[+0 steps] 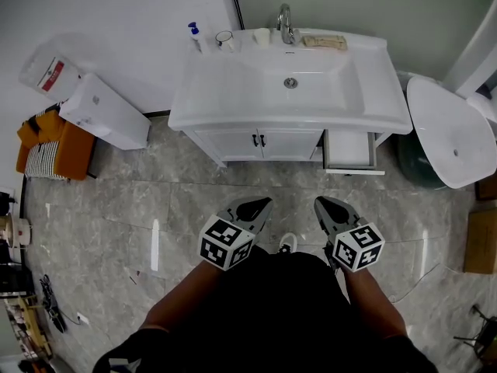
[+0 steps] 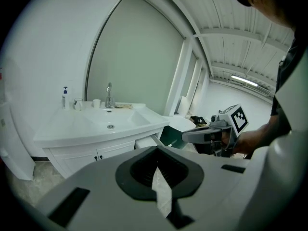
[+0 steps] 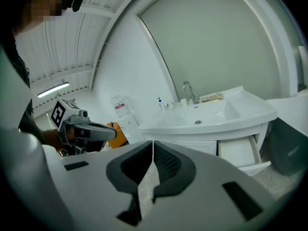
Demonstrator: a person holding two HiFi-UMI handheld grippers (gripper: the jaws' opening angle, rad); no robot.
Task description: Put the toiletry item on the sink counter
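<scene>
The white sink tabletop (image 1: 233, 92) is the biggest thing here. Below it, on the right, a drawer (image 1: 349, 149) is pulled out and looks bare from above. The left tool (image 1: 264, 203) and the right tool (image 1: 319, 202) are well apart from the sink, both closed tight with nothing in them.

I cannot tell which toiletry thing is meant. The ones I see already sit at the back of the tabletop. The flat tan pack (image 1: 324, 43) lies right of the tap (image 1: 286, 22), its long side running along the back edge. It looks soft and light, best pinched across its narrow middle. The small pump bottle (image 1: 194, 34) stands upright at the back left corner. It is likely light, stiff and smooth, so hold its body, under the pump.
</scene>
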